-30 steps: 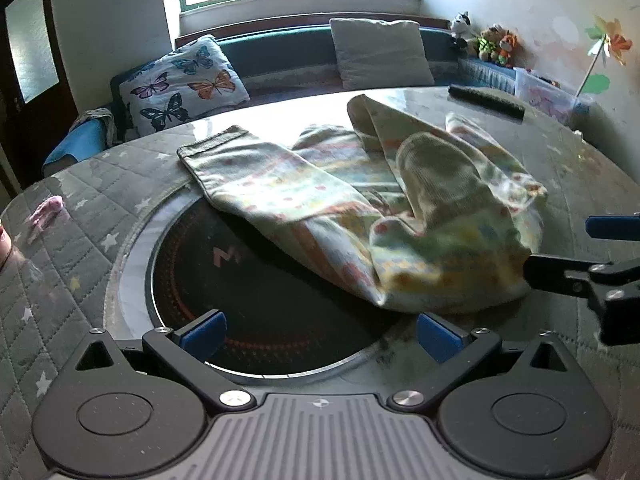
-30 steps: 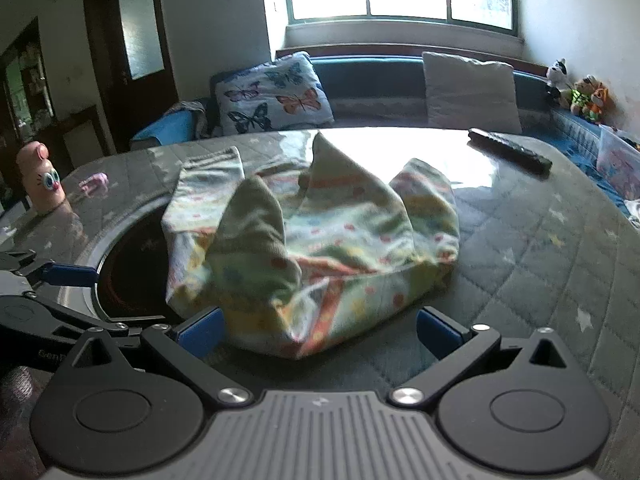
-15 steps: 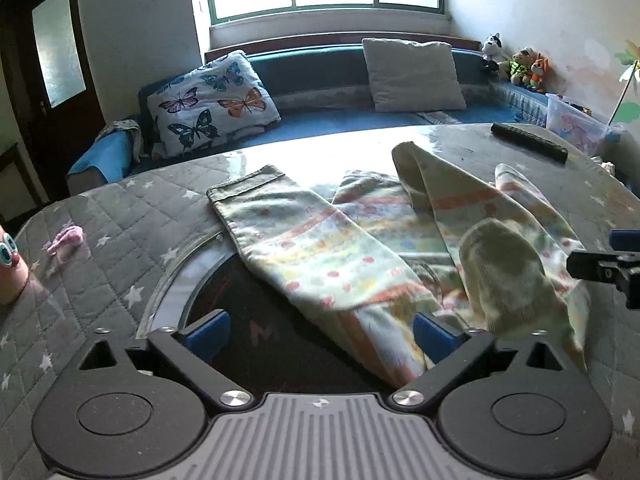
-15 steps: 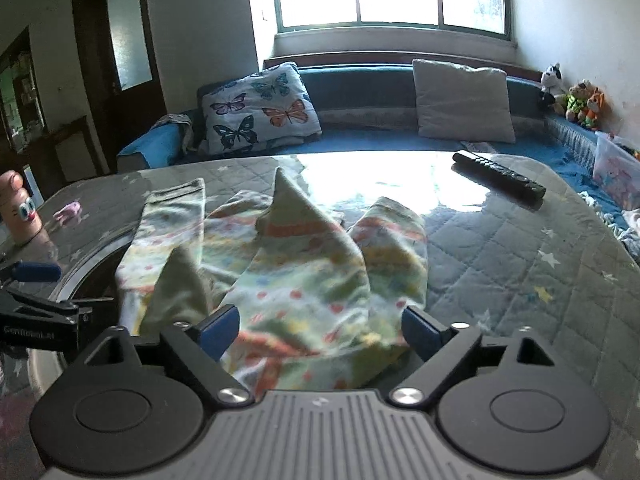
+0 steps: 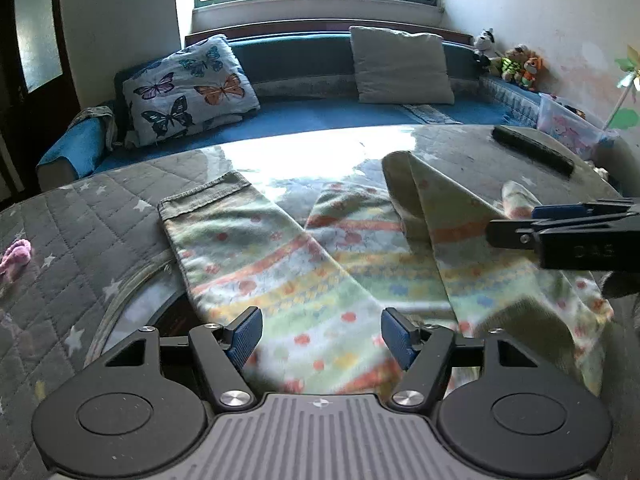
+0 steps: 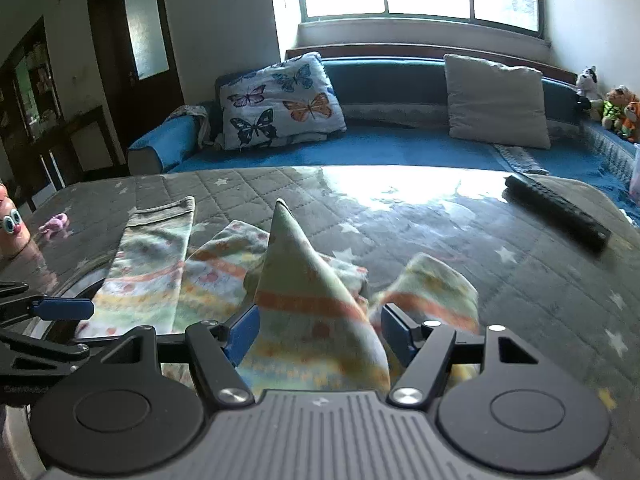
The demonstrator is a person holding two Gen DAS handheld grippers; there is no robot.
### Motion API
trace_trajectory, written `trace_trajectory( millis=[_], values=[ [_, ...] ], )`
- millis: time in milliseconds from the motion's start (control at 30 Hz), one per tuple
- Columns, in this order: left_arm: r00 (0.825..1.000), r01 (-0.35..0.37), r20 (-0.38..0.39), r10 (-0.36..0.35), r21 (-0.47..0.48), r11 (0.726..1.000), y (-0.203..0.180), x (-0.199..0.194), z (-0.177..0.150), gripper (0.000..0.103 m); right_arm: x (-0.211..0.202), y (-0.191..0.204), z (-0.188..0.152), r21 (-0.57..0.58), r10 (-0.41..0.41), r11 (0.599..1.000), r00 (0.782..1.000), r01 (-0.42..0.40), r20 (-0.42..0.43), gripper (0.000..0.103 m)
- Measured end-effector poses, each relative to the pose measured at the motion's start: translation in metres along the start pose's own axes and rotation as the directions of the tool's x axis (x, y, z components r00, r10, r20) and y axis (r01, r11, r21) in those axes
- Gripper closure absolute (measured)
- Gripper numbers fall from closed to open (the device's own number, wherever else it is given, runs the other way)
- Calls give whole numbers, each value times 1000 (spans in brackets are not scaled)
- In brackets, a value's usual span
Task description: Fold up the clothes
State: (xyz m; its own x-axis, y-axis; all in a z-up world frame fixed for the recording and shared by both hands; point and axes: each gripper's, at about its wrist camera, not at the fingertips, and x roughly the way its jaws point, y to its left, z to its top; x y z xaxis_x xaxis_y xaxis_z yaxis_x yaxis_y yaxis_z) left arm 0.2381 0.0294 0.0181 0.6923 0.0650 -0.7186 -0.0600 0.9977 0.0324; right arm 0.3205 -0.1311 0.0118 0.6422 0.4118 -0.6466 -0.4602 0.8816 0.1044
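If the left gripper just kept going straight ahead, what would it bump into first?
Most likely the patterned garment: the left gripper is open with the cloth lying right between and ahead of its fingers, though its height above it is unclear.

- Your garment (image 5: pixel 288 264): pastel striped and dotted knit, crumpled on the quilted desk (image 5: pixel 100 216).
- One sleeve-like part lies flat, its ribbed hem toward the far left.
- A fold stands up in a peak at the middle.
- Near edge partly overhangs the dark round inset.

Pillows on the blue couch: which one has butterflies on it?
The pillow at the left end of the couch, near the dark door. It has colourful butterflies; the other pillow, further right, is plain grey.
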Motion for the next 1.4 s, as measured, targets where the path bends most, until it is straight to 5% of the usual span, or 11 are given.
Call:
trace_trajectory(
  millis=[267, 367, 500, 600, 800, 1167, 1200, 1267, 1300, 1400],
  values=[
    [999, 14, -32, -14, 7, 1000, -5, 26, 12, 35, 43, 2, 16, -54, -19, 998, 999, 18, -26, 42],
    [999, 29, -31, -28, 19, 999, -4, 27, 10, 47, 49, 0, 16, -49, -1, 999, 999, -1, -42, 62],
    [999, 48, -26, -47, 23, 999, -2, 25, 8, 81, 44, -4, 14, -32, 28, 999, 998, -29, -49, 90],
    [999, 52, -14, -52, 7, 999, 3, 19, 7, 95, 32, -3, 13, -39, 26, 999, 999, -27, -28, 96],
    [999, 25, 35, -25, -15, 1000, 11, -2, 3, 102, -8, -10, 12, -30, 10, 1000, 999, -8, 36, 98],
    [998, 58, 28, -57, -55, 997, 11, -18, 6, 98, -120, -37, -18, 50, -39, 998, 983, 30, 181, 99],
    [998, 61, 23, -60, -45, 997, 7, -16, 6, 95, -130, -39, -23, 55, -44, 998, 981, 34, 190, 99],
    [998, 61, 8, -61, -29, 998, -1, -11, 7, 73, -146, -42, -34, 69, -55, 997, 978, 41, 202, 99],
    [998, 56, 2, -56, -24, 998, -4, -9, 7, 54, -153, -44, -41, 75, -58, 996, 977, 44, 207, 99],
    [998, 54, -21, -54, -6, 999, -9, -1, 3, 53, -173, -52, -59, 104, -67, 993, 974, 46, 214, 99]
  ],
)
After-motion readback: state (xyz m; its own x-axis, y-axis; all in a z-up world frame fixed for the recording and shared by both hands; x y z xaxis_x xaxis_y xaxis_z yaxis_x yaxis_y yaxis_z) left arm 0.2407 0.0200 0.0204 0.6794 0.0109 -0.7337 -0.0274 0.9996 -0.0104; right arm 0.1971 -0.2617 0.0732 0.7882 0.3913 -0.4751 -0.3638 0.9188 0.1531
